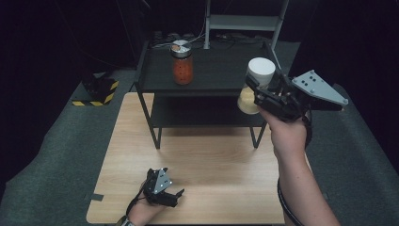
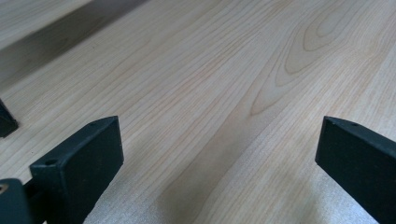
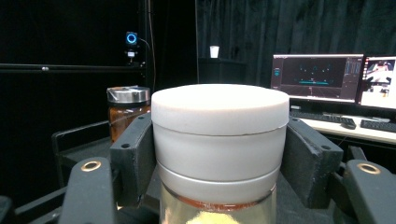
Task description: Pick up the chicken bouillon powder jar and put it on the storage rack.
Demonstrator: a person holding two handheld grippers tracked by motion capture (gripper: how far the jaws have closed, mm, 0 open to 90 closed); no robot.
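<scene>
A jar with a white lid (image 1: pixel 260 70) and pale yellow contents hangs in the air at the right front corner of the black shelf (image 1: pixel 155 75). My right gripper (image 1: pixel 254 92) is shut on it just below the lid. In the right gripper view the white-lidded jar (image 3: pixel 219 126) sits squarely between the two black pads (image 3: pixel 135 158). A second jar (image 1: pixel 181 62) with orange-red contents and a metal lid stands on the shelf's top level; it shows as the orange jar (image 3: pixel 126 109) behind. My left gripper (image 1: pixel 171 197) rests on the wooden table (image 1: pixel 211 155), open, nothing between its fingers (image 2: pixel 79 163).
The shelf has a lower level beneath the top tray and thin black legs standing on the table. A yellow-black striped object (image 1: pixel 96 92) lies on the grey floor at the left. Monitors (image 3: pixel 317 77) and a keyboard stand on a desk far behind.
</scene>
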